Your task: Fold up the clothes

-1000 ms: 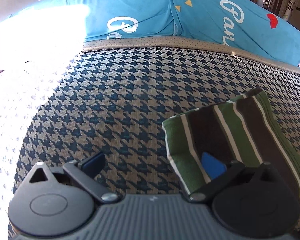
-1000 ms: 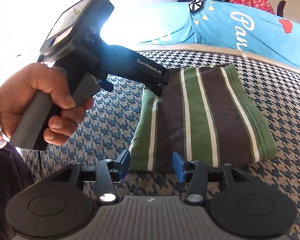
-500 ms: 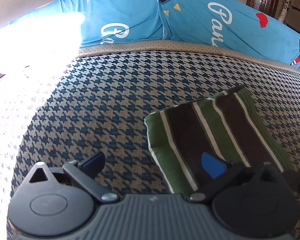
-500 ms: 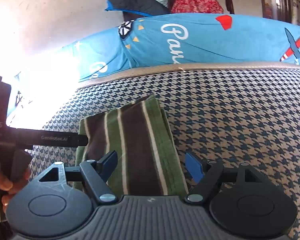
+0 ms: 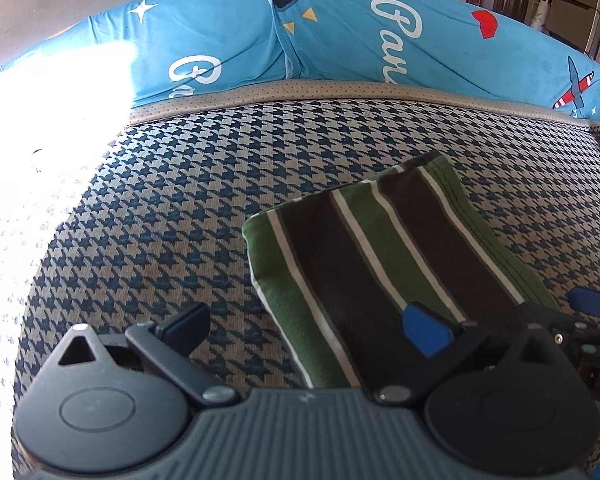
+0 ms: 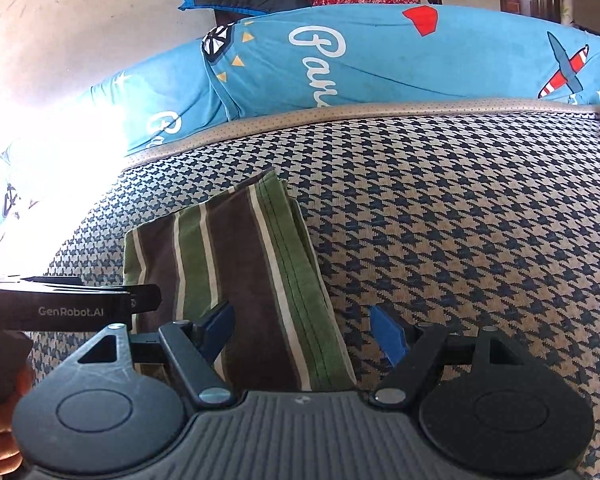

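I see the folded striped garment [image 5: 380, 256] lying flat on the houndstooth bed cover [image 5: 180, 208], near the blue pillow [image 5: 340, 40] but apart from it. My left gripper [image 5: 304, 322] has its jaws spread wide, one blue pad above the cloth's near edge, gripping nothing. My right gripper [image 6: 304, 330] likewise stands released over the garment's near end, nothing pinched.

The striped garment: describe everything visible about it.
The striped garment is folded into a compact oblong of soft knit-looking fabric, with wide brown and green bands separated by thin cream lines. A stitched hem edge runs along one long side. It lies flat on the houndstooth cover, short of the blue pillows. Both grippers stand open above its near end; neither is seen gripping it.
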The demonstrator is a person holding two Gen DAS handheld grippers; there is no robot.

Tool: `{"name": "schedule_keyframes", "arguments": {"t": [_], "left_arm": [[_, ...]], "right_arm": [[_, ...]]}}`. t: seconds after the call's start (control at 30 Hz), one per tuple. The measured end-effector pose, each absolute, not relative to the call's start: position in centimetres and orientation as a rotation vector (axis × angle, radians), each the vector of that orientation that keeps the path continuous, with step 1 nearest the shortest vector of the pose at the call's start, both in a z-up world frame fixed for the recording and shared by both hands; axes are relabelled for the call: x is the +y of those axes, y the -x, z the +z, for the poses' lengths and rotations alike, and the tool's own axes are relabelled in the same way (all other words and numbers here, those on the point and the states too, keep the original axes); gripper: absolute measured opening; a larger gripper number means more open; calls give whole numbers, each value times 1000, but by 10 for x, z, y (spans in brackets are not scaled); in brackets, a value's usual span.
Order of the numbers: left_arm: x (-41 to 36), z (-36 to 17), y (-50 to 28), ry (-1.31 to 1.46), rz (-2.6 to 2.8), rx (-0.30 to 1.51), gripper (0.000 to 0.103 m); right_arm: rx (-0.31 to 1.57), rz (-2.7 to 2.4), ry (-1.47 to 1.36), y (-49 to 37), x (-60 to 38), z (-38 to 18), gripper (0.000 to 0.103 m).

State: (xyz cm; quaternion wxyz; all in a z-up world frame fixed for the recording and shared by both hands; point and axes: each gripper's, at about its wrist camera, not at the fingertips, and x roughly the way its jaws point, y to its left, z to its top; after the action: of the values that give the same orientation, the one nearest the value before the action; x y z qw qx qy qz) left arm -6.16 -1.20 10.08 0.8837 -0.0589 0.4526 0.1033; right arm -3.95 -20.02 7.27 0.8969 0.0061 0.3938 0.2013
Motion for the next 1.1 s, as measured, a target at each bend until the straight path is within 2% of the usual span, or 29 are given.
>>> {"name": "schedule_keyframes", "arguments": {"t": [1.1], "left_arm": [[-26,85,170,129,196,899,103]], "right_arm": [[880,349,-158,42,-249,65,75]]}}
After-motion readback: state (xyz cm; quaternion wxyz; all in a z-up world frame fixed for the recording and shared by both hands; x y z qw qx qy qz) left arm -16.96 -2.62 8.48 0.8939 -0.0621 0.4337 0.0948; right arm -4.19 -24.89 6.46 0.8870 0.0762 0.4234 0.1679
